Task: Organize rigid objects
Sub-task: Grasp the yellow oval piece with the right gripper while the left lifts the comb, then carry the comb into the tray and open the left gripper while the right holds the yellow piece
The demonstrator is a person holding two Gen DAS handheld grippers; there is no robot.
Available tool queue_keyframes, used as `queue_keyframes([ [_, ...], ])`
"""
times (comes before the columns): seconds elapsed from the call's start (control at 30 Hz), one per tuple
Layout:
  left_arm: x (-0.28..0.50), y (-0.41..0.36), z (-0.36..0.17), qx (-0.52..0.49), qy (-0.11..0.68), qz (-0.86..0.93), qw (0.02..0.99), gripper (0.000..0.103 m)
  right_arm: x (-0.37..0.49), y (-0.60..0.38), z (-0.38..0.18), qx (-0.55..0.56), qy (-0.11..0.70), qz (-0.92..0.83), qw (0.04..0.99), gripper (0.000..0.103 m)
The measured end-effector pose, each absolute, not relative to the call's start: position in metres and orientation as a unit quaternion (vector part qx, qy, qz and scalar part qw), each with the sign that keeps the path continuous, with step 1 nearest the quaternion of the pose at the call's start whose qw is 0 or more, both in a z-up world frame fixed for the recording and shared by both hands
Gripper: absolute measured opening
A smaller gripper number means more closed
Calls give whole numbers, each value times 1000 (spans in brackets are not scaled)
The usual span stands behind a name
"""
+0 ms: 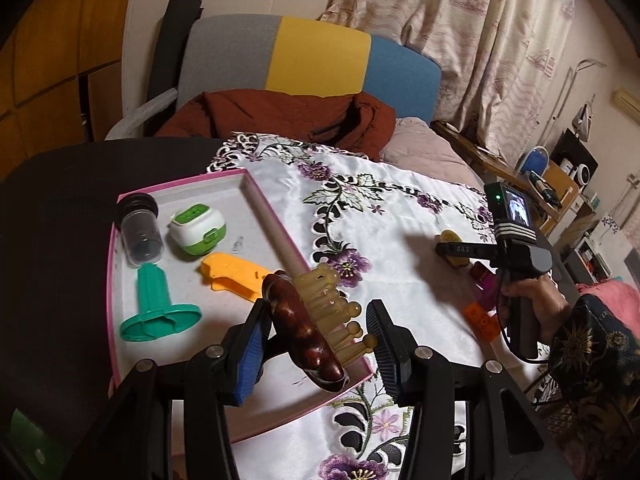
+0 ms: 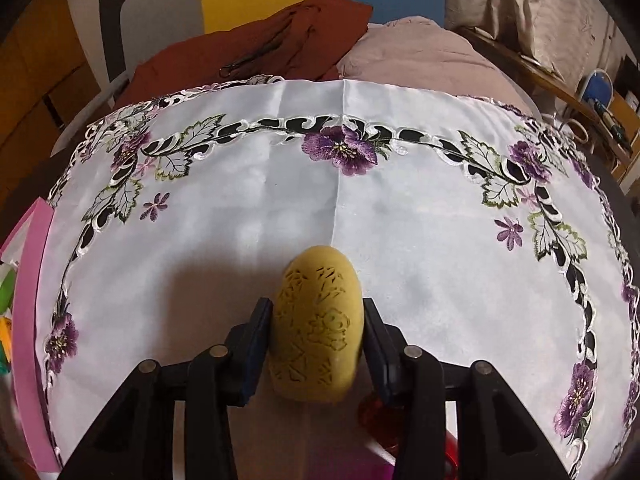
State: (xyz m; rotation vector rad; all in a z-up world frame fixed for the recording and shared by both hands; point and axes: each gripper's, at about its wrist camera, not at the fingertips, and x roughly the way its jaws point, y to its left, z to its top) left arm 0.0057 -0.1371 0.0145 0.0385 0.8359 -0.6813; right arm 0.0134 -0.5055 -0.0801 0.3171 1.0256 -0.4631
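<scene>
A massager [image 1: 304, 328] with a dark red-brown body and tan knobbed prongs hangs over the near corner of the pink-rimmed tray [image 1: 180, 182]. My left gripper [image 1: 316, 306] is shut on it. In the right wrist view, a yellow carved egg-shaped piece [image 2: 316, 320] sits between the blue pads, low over the white embroidered cloth [image 2: 240, 220]. My right gripper [image 2: 316, 308] is shut on it. The left wrist view shows the right gripper [image 1: 452, 250] at the right with the yellow piece [image 1: 450, 236] in it and a hand [image 1: 528, 292] on its handle.
The tray holds a clear jar with a black lid [image 1: 140, 232], a green-and-white case [image 1: 198, 230], an orange piece [image 1: 234, 274] and a teal stand [image 1: 158, 312]. An orange block [image 1: 480, 316] and a purple item [image 1: 486, 292] lie under the right gripper. A chair with a rust jacket [image 1: 280, 116] stands behind.
</scene>
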Motion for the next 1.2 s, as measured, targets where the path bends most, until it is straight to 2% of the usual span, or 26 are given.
queue_keyframes([
  [0.5, 9, -126, 9, 22, 406, -306, 861, 50, 14, -504, -81, 132, 484, -216, 837, 44],
  [1.0, 25, -43, 12, -50, 415, -268, 868, 50, 14, -501, -81, 118, 484, -219, 839, 43],
  [1.2, 37, -35, -1, -90, 445, -273, 848, 50, 14, -500, -81, 114, 485, -220, 839, 43],
])
